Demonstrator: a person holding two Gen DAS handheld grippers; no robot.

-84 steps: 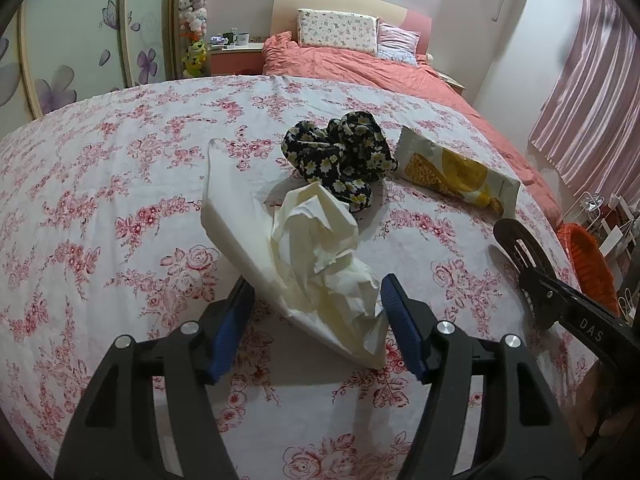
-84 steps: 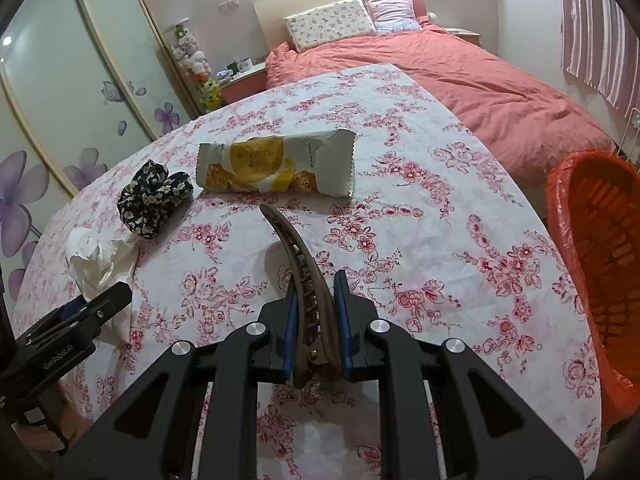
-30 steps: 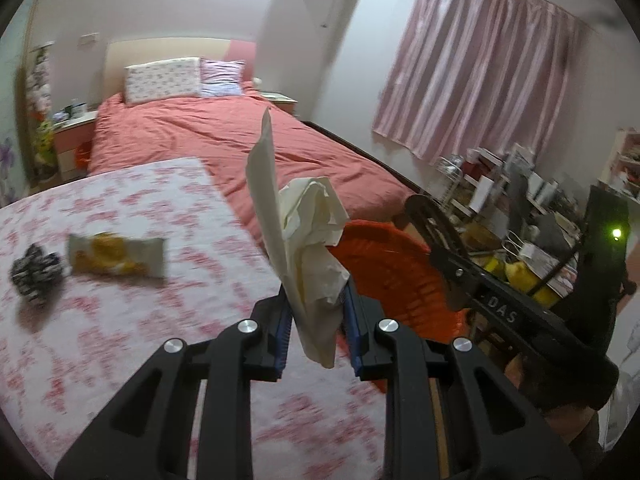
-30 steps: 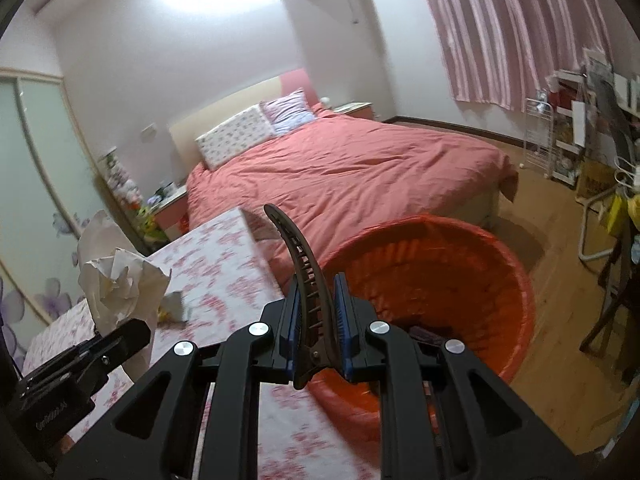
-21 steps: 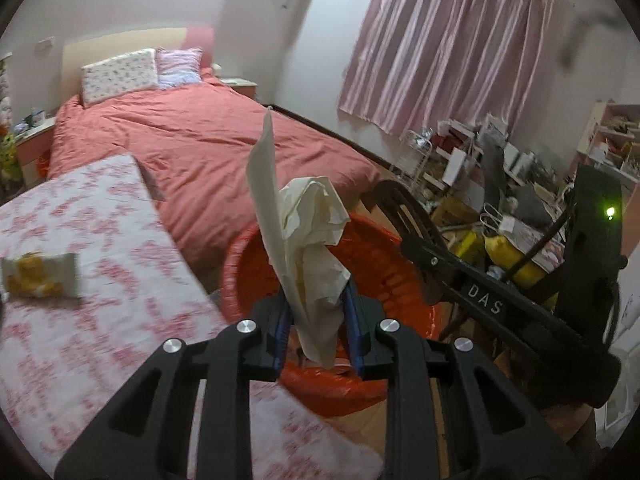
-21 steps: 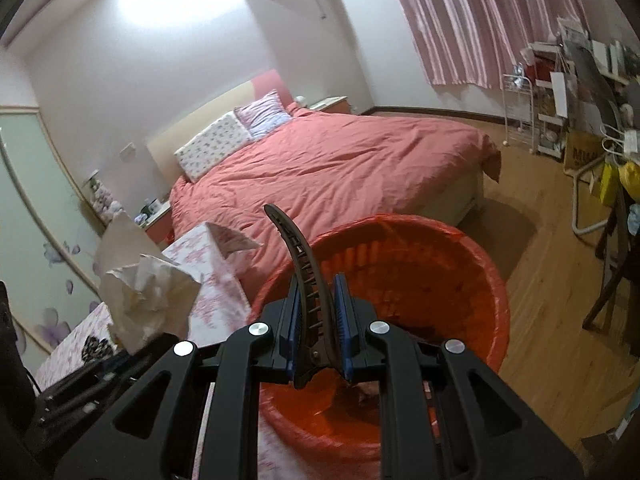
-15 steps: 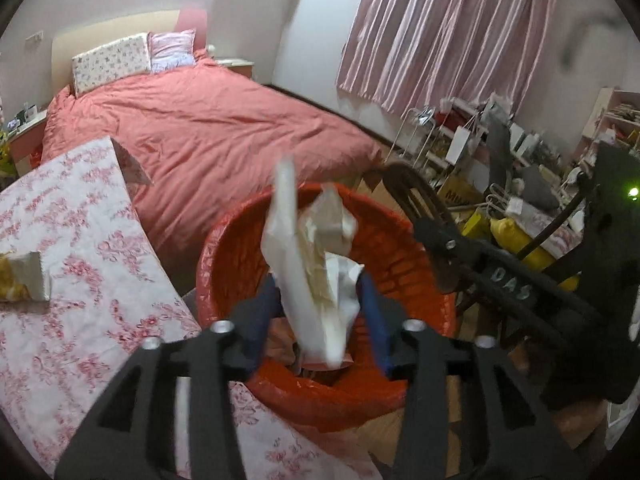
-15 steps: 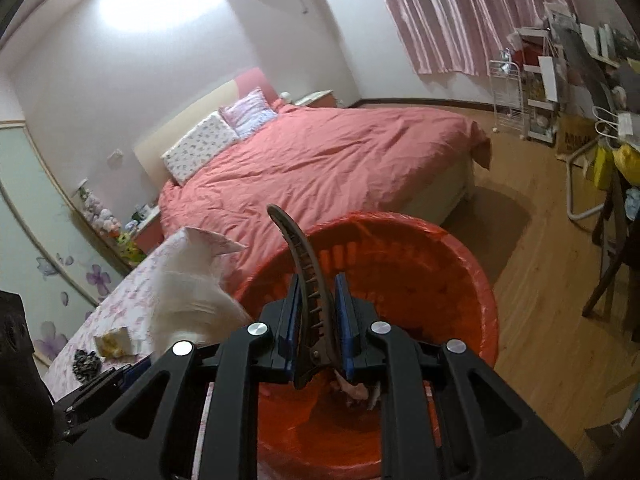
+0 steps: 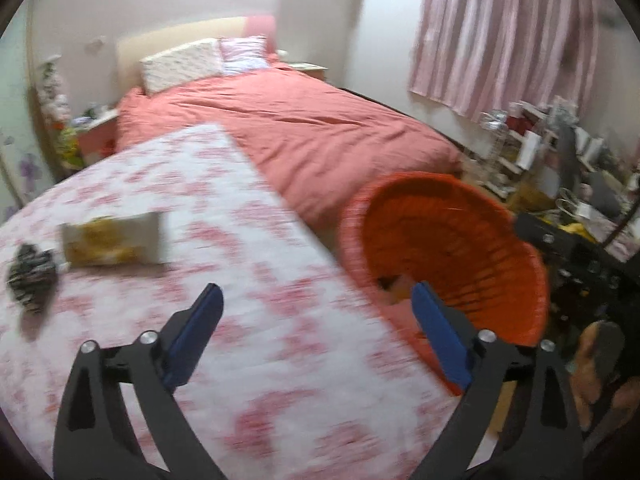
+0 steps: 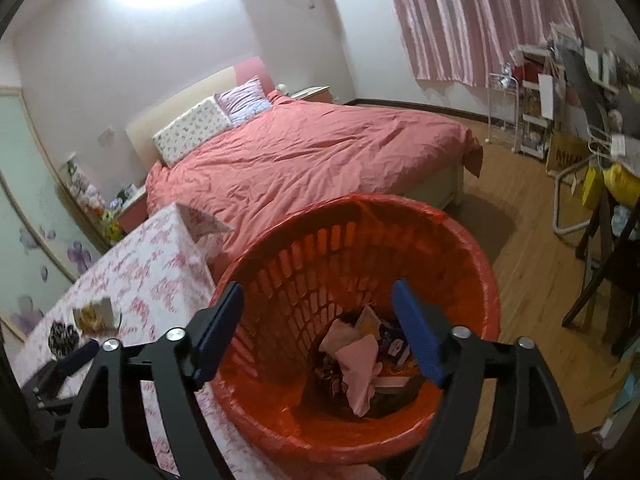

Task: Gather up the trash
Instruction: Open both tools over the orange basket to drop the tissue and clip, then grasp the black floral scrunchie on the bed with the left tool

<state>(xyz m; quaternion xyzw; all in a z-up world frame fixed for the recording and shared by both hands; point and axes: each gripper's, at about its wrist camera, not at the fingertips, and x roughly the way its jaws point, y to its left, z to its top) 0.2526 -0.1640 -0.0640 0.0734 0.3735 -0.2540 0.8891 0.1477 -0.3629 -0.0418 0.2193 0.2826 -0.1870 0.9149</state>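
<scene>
Since half a second ago both grippers have let go: the crumpled tissue wad that sat between the left pads and the brown hair clip that stood between the right pads are gone from the jaws. The left gripper [image 9: 316, 300] is spreading wide with nothing between its two blue pads, and the right gripper [image 10: 318, 300] is likewise opening and empty. One orange basket [image 10: 460, 240], lined with a red bag, stands on the wood floor against the table edge, directly under the right gripper; the left wrist view has it off to the right. In its bottom lies a pile of trash [image 10: 362, 364]: one pale crumpled sheet on top, a dark printed wrapper beside it, other pieces I cannot count; the clip cannot be picked out among them. Still on the floral tablecloth [image 9: 240, 240] are two items: one yellow snack packet [image 9: 112, 240], lying flat, and one black flowered scrunchie [image 9: 32, 276] just left of it, near but not touching; the left view is motion-blurred. Both also show small at the far left of the right wrist view. Beyond the table, one bed [image 10: 320, 148] with a coral duvet and two pillows at the headboard. One pink curtain [image 10: 460, 20] covers the far wall, with cluttered shelves on the right.
</scene>
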